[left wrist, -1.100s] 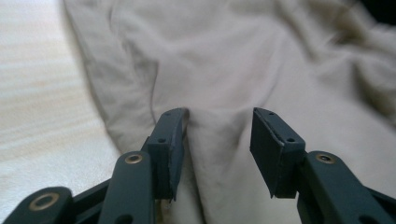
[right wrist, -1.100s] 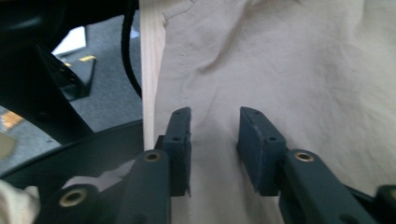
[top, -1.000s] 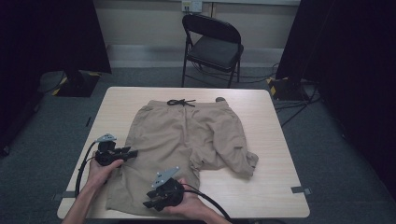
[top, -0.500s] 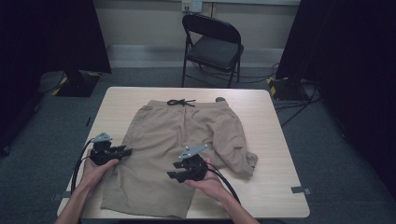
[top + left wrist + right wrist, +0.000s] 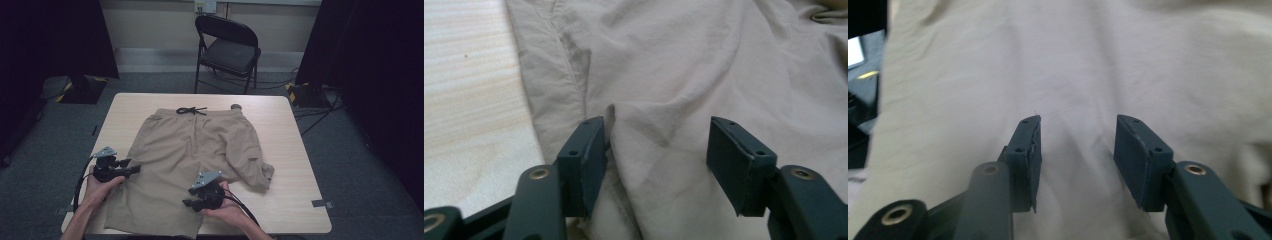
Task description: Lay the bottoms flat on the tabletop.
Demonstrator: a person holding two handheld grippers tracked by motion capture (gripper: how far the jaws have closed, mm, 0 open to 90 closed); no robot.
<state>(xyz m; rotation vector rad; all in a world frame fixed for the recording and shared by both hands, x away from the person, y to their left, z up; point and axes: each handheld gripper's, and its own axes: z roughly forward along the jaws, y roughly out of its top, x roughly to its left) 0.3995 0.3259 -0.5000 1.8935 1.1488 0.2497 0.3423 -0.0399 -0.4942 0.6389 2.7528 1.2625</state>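
So I'm running both grippers on a pair of tan shorts [image 5: 192, 162] spread flat on the table [image 5: 295, 150], and I'll give every position relative to the shorts.

Nearest me is the bottom hem of the left leg, close to the table's front edge. My right gripper [image 5: 192, 202] sits over the inner side of that leg, jaws apart with plain flat cloth under them in the right gripper view, nothing pinched. My left gripper [image 5: 134, 171] is at the outer side seam of the same leg. Its jaws have just been opening, and in the left gripper view they stand apart with a raised fold of fabric [image 5: 644, 150] between them, touching the left pad [image 5: 591, 155] but not clamped.

My guess at doing this step well: the left needs to close on that ridge at the seam edge, low enough to catch both layers. The right should slide to an edge or bunch up a ridge first, since flat cloth just slips out.

Farther up, the right leg lies crumpled [image 5: 255, 170], so that needs smoothing too. Farthest is the waistband with its drawstring [image 5: 190, 111].
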